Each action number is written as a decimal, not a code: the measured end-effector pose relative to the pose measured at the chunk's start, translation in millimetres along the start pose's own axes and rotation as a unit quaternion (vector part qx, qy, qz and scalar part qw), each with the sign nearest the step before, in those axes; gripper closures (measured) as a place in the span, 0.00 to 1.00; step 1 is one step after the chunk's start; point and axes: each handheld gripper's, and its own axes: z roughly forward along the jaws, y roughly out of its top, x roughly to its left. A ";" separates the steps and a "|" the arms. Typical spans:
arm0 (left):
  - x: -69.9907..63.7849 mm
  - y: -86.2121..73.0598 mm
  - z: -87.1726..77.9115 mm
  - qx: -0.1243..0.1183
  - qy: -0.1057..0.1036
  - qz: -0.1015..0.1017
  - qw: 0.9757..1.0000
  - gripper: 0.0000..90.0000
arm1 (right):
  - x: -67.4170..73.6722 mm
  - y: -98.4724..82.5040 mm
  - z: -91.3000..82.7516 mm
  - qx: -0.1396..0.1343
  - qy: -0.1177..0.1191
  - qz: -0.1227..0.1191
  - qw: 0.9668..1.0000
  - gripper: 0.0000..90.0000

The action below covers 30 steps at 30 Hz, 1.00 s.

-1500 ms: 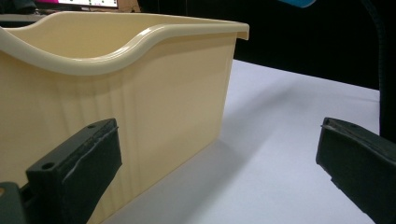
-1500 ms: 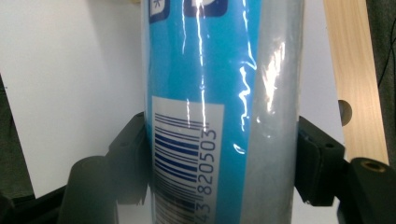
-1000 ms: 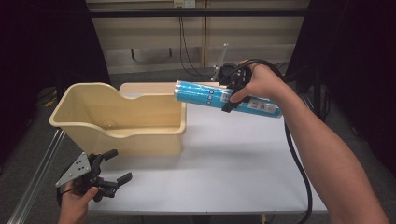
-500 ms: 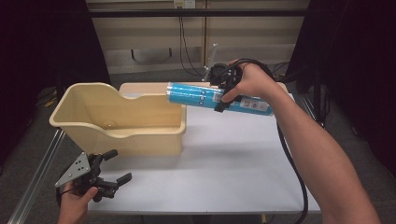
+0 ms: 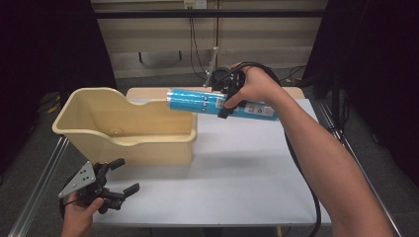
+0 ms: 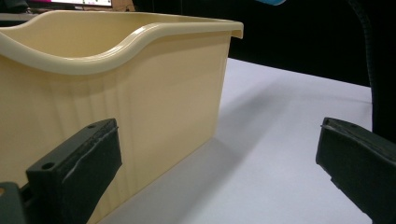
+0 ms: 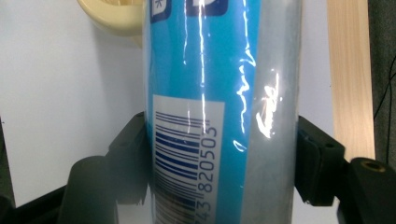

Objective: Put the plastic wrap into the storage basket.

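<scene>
Above the far right corner of the cream plastic bin, we hold a long blue cylindrical pack wrapped in clear film level in the air, one end over the bin's rim. Our right gripper pinches it at mid-length, jaws pressed on both sides; barcode visible in the right gripper view. Our left gripper sits low at the near left edge of the white table, jaws spread, nothing between them, bin wall just ahead.
</scene>
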 end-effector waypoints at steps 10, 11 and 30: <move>0.0 -0.9 -1.0 0.000 -0.003 -0.004 1.000 0.00 | -0.1 11.7 7.9 0.002 0.004 -0.007 1.000 0.36; 0.1 -0.9 -1.0 -0.001 -0.003 -0.004 1.000 0.00 | -0.4 13.2 9.1 0.000 0.003 -0.011 1.000 0.36; 1.5 -1.5 -1.8 0.001 -0.002 0.002 1.000 0.00 | 1.1 39.9 20.0 0.002 0.011 -0.020 1.000 0.36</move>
